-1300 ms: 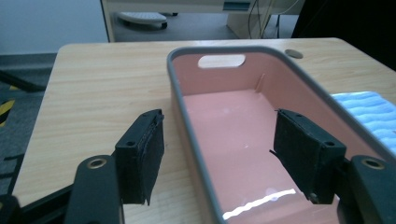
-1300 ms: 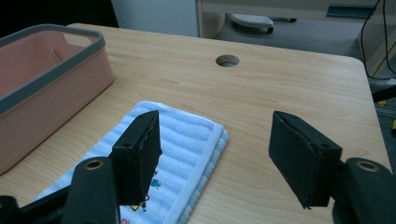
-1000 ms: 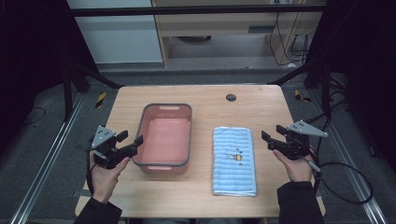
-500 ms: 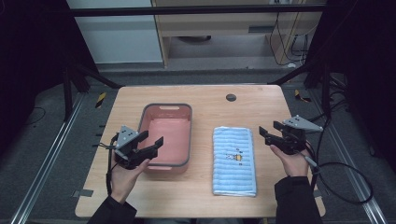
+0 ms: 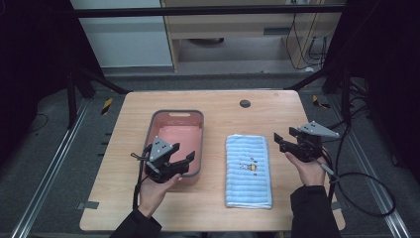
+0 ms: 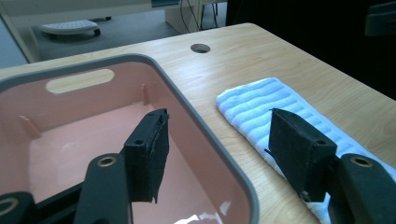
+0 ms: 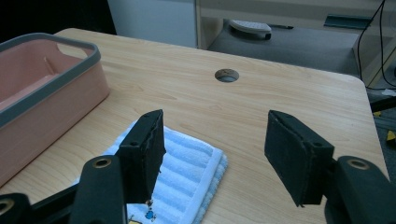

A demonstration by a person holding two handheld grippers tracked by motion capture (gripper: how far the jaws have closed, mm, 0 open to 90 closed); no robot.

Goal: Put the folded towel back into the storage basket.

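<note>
Pale wooden worktop [image 5: 218,106]: folded blue striped towel [image 5: 248,170] lies lengthwise between both released, empty grippers, right gripper [image 5: 283,142] nearer; left gripper [image 5: 190,162] overhangs pink plastic tub [image 5: 176,123].

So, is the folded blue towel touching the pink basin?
Apart. The high view shows a strip of bare table between the towel and the pink basin; the left gripper view shows the same gap.

glossy pink plastic basin [image 5: 176,144], ribbed blue terry cloth towel [image 5: 248,168], matt pale wood-grain table [image 5: 223,101]
</note>
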